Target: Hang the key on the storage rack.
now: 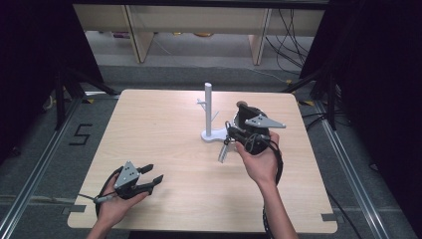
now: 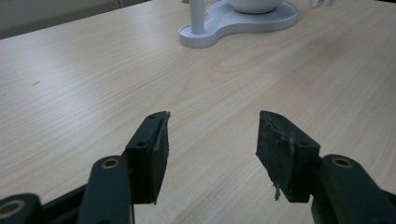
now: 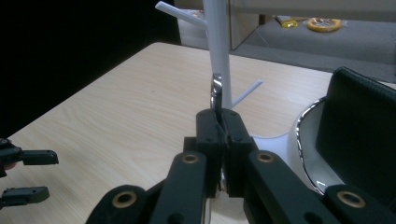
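Resting low on the table (image 1: 164,124), the left tool (image 1: 152,174) is standing wide, nothing between its jaws. Toward the middle, the white rack (image 1: 208,112) is standing upright on its base. At its right, the right tool (image 3: 223,122) is pinching a thin shiny metal piece (image 3: 216,93), edge-on, just beside the rack's post, above the base
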A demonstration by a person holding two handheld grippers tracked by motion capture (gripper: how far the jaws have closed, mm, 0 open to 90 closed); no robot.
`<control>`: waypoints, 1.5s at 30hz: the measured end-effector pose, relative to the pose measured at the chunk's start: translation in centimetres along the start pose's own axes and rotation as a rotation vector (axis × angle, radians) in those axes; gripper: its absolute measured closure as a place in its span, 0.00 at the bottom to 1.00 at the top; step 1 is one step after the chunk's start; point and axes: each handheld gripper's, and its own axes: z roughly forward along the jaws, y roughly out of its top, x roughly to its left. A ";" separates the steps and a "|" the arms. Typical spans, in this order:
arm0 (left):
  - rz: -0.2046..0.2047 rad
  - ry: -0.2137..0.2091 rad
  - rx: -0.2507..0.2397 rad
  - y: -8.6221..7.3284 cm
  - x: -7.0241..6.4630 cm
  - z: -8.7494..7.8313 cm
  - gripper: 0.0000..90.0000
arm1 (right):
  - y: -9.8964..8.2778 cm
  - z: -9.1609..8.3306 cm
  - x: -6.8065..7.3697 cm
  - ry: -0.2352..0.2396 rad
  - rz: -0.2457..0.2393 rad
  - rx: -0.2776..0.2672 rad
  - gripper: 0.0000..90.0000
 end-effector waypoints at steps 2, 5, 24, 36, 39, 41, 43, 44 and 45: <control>0.000 -0.003 -0.003 0.0 0.0 0.0 0.48 | 0.1 0.2 0.0 -0.001 -0.015 -0.002 0.98; -0.001 -0.006 -0.005 -0.1 0.0 0.1 0.48 | 0.1 0.6 0.2 -0.001 -0.011 -0.021 0.98; -0.003 -0.001 -0.008 -0.1 0.1 0.1 0.48 | 1.0 2.9 1.6 0.031 -0.035 -0.061 0.98; -0.003 0.001 -0.009 -0.2 0.1 0.1 0.48 | 1.9 4.3 2.6 0.062 -0.044 -0.068 0.98; -0.002 0.001 -0.008 -0.1 0.1 0.0 0.48 | 2.1 4.7 2.8 0.064 -0.033 -0.062 0.98; 0.000 0.008 -0.004 -0.1 0.0 -0.1 0.48 | 2.1 5.0 2.9 0.069 -0.026 -0.067 0.98; 0.000 0.008 -0.005 -0.1 0.1 -0.1 0.47 | 2.1 5.0 2.9 0.066 -0.019 -0.059 0.98; -0.001 0.011 -0.003 -0.1 0.1 -0.1 0.47 | 2.1 5.3 2.8 0.068 -0.031 -0.070 0.98; -0.001 0.011 -0.003 -0.1 0.1 -0.1 0.47 | 2.1 5.3 2.8 0.068 -0.031 -0.070 0.98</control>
